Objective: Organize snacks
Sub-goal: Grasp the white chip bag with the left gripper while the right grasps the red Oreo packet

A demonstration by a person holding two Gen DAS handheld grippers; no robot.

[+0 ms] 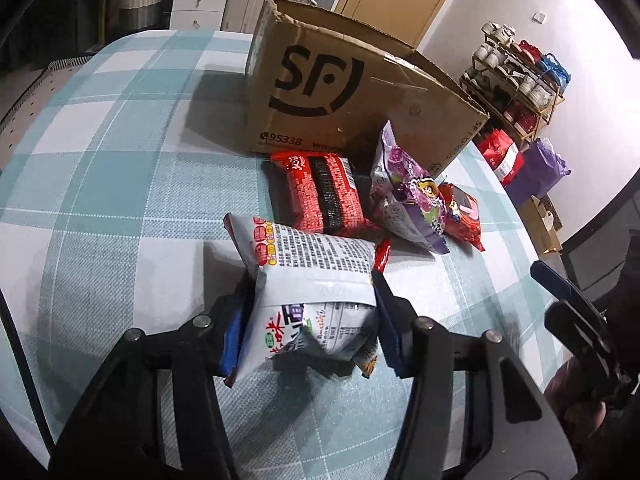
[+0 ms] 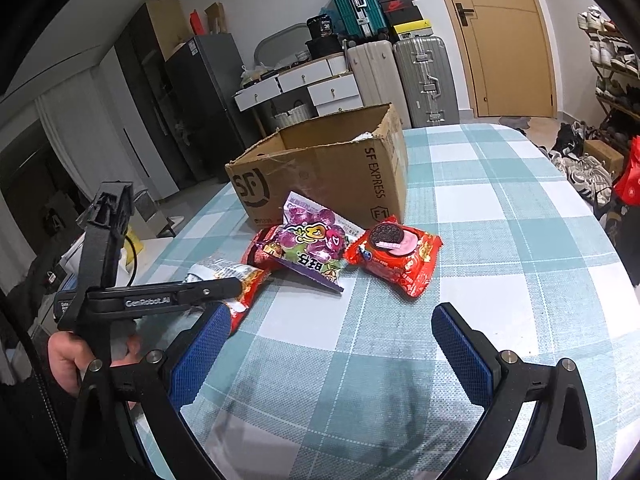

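Observation:
My left gripper [image 1: 314,292] is shut on a white snack packet [image 1: 312,256] with red print, its blue pads pressing both sides just above the checked tablecloth [image 1: 120,184]. Behind the packet lie a red noodle pack [image 1: 324,196], a purple sweets bag [image 1: 404,196] and a red cookie pack [image 1: 462,212], all in front of an open cardboard box [image 1: 320,92]. In the right wrist view my right gripper [image 2: 330,316] stands open over bare cloth, short of the cookie pack [image 2: 394,256] and the purple bag [image 2: 316,244]. The left gripper [image 2: 236,286] shows at the left there, held by a hand.
The cardboard box [image 2: 332,160] stands open-topped at the far middle of the table. Suitcases [image 2: 404,76], white drawers [image 2: 316,80] and a wooden door [image 2: 504,36] lie beyond. A shoe rack [image 1: 516,80] and bags stand past the table's right edge.

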